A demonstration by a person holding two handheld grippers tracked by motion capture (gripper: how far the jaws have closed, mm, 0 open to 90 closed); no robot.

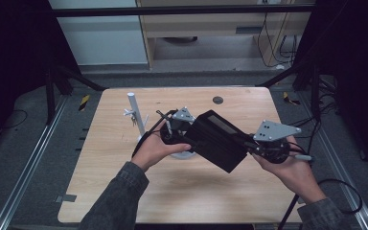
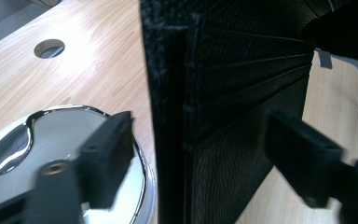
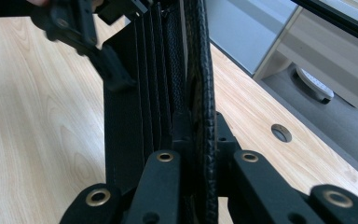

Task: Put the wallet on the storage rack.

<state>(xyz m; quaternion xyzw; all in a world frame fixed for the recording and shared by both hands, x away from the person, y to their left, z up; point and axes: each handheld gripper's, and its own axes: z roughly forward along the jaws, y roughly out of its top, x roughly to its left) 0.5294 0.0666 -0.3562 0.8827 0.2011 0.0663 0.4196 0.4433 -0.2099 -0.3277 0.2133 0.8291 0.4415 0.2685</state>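
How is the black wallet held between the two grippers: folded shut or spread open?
Spread open. The black wallet stretches between the left gripper and right gripper, and its inner card slots are exposed.

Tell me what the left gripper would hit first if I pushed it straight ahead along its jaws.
The black textured leather wallet: in the left gripper view it stands between the left gripper jaws, which are spread either side without clearly touching it. Depth is unclear, but nothing else lies nearer in that line.
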